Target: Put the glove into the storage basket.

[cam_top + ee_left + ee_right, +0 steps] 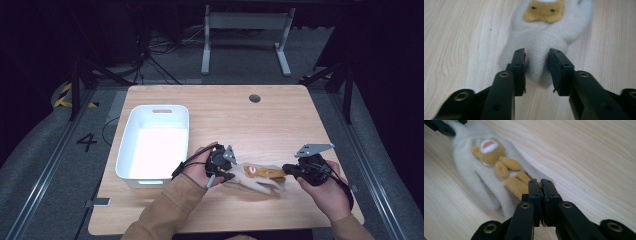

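A cream knitted glove (257, 177) with a tan bear patch lies flat on the wooden table (240, 120), near its front edge. My left gripper (230, 176) is at the glove's cuff end. In the left gripper view the cuff (537, 67) lies between the parted jaws of the left gripper (537, 58), and the pads do not squeeze it. My right gripper (286, 170) is at the other end. There the right gripper (541, 185) is shut on the tip of the glove (484, 170), beside the tan patch (509, 170). The left gripper's jaw tips (441, 127) show beyond the glove.
A white plastic bin (125, 145) stands at the table's left, just left of my left hand. A small round hole (254, 98) sits near the table's far edge. Beyond the table stands a grey frame (245, 35) on the dark floor.
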Action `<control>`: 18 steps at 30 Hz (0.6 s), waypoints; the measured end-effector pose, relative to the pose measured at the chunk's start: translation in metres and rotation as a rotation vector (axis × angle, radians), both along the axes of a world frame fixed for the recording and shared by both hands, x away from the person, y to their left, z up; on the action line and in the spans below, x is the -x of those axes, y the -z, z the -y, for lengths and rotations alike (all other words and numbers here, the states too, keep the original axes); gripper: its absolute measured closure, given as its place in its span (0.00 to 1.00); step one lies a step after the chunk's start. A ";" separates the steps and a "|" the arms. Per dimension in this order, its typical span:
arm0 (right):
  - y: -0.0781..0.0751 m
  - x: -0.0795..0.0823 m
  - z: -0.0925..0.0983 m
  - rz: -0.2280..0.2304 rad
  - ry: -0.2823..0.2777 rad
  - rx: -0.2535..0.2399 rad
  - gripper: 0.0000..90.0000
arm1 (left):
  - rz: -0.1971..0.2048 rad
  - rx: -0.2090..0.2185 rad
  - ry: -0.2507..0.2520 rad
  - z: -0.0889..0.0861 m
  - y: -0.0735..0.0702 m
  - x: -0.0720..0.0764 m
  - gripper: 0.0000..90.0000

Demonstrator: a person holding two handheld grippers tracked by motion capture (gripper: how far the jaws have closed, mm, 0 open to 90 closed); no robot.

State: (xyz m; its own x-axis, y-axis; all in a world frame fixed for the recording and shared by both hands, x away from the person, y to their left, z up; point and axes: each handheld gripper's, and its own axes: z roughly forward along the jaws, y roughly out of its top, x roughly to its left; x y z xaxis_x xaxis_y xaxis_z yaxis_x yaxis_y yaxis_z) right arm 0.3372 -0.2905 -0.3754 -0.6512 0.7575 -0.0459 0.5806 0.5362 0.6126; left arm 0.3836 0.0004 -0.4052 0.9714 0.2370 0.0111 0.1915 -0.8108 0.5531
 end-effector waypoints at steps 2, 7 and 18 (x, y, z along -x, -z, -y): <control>0.002 -0.001 0.000 -0.020 0.000 0.004 0.96 | -0.012 -0.011 -0.002 0.000 0.002 -0.001 0.68; 0.007 -0.004 -0.001 -0.053 -0.004 0.015 0.96 | -0.034 0.004 -0.038 -0.001 0.002 -0.002 0.55; 0.006 -0.005 0.003 -0.024 0.019 0.004 0.96 | 0.014 -0.060 -0.023 0.016 0.017 0.001 0.68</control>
